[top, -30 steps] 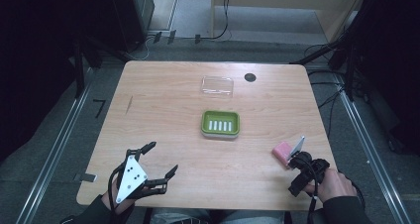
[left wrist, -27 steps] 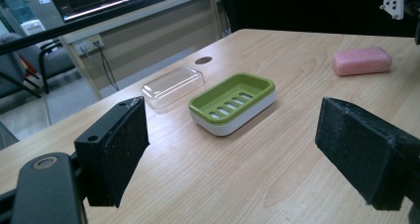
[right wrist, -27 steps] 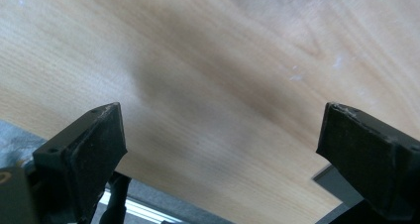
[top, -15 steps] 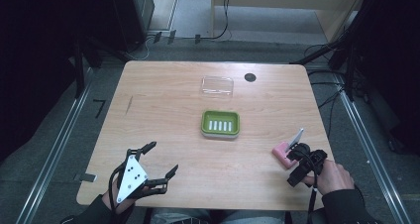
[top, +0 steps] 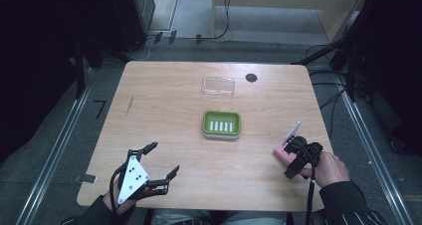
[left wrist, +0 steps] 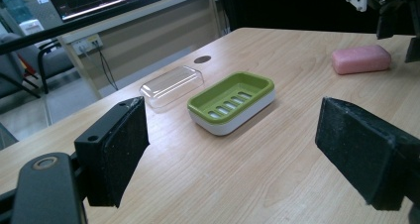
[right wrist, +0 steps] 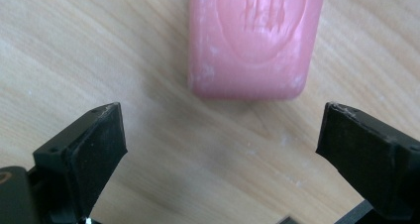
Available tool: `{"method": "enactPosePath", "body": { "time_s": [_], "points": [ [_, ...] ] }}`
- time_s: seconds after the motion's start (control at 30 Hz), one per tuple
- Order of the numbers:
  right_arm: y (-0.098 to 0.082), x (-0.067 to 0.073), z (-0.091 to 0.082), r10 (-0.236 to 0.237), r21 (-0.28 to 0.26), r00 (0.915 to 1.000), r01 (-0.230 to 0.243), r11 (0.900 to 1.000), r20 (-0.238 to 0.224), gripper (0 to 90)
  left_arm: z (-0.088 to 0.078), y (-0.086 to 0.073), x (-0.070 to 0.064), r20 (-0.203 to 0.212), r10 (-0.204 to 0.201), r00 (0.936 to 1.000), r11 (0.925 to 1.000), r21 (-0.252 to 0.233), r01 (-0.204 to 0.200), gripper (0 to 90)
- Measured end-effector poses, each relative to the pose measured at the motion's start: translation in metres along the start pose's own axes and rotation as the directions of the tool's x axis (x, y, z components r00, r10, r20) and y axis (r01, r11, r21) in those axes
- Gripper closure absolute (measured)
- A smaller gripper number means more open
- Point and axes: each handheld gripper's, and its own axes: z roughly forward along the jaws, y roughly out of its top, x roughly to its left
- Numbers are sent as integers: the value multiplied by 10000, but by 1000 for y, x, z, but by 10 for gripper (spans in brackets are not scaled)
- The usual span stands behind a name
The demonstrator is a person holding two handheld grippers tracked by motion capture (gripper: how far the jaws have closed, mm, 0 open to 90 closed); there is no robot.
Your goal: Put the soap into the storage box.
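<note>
While the soap lies loose on the wood, these are the points that matter:

Step in hand: judged from the pictures, lining up the right gripper (right wrist: 220,149) over the pink soap bar (right wrist: 255,40) for a pick.
How to do it well: bring the pads down level on either side of the bar, centred across its width, so it does not twist or skid when squeezed; soap is slick, so a square, firm grip low on its sides seems wise.
Soap position: flat on the table (top: 164,110) near its right edge, well apart from the green soap dish (top: 222,124) at the middle.
Right gripper state: jaws spread wide, wider than the bar, holding nothing; the bar's near end sits just ahead of the gap, not yet between the pads.
Left gripper (top: 161,161): also spread wide and empty, hovering near the table's front left corner, facing the dish.
Likely destination: the slotted dish, empty now; its clear lid (top: 218,85) lies just behind it.
Risk: closing too early would only nudge the bar away.
</note>
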Motion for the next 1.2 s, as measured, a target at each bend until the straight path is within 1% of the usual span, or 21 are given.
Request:
{"method": "enactPosePath", "body": {
  "time_s": [0.07, 0.1, 0.13, 0.27, 0.4, 0.43, 0.47, 0.5, 0.6, 0.63, 0.67, 0.77, 1.03, 1.1, 1.2],
  "points": [
    [4, -1, 0, 11, 54, 10000, -11, 10000, 4, 48, 0, 0, 0, 6, -5, 10000, 10000, 3, 5, 136],
    [6, -1, 1, -4, -6, 10000, 4, 10000, -30, 48, 0, 0, 0, 11, 7, 10000, 10000, 4, -7, 136],
    [7, -1, 1, -92, 51, 10000, 92, 9999, -18, 48, 0, 0, 0, -3, -4, 10000, 10000, 6, 4, 136],
    [14, 0, 4, -166, 118, 9999, 166, 9998, 5, 48, 0, 0, 0, -1, -2, 10000, 10000, 7, 2, 136],
    [20, -1, 6, -325, 154, 9995, 326, 9994, -60, 47, 0, 0, 0, -11, 2, 10000, 10000, 3, -2, 136],
    [22, -2, 6, -269, 137, 9996, 270, 9995, -95, 47, 0, 0, 0, -9, -5, 10000, 10000, 4, 5, 136],
    [23, -3, 7, -327, 101, 9994, 328, 9994, -74, 47, 0, 0, 0, 4, -5, 10000, 10000, 11, 5, 136],
    [24, -4, 7, -329, 111, 9993, 331, 9994, -148, 50, 0, 0, 0, 4, -11, 10000, 10000, 10, 11, 136],
    [27, -5, 9, -368, 45, 9991, 369, 9993, -214, 65, 0, 0, 0, -11, -5, 10000, 10000, 8, 5, 136],
    [28, -5, 9, -439, -2, 9989, 439, 9990, -163, 78, 0, 0, 0, -8, -4, 10000, 10000, 6, 4, 136],
    [28, -5, 9, -399, -73, 9991, 398, 9992, -169, 83, 0, 0, 0, -7, 9, 10000, 10000, 7, -9, 136],
    [30, -5, 10, -498, -51, 9986, 497, 9988, -179, 83, 0, 0, 0, -14, 5, 10000, 10000, -4, -5, 136],
    [33, -6, 14, -475, 39, 9985, 476, 9989, -280, 91, 0, 0, 0, -3, 4, 10000, 10000, -3, -4, 136],
    [33, -7, 14, -488, 12, 9984, 488, 9988, -290, 144, 0, 0, 0, -1, 6, 10000, 10000, -5, -6, 136],
    [32, -7, 15, -474, -48, 9984, 473, 9989, -291, 170, 0, 0, 0, 19, 23, 10000, 10000, -8, -23, 137]
  ]
}}
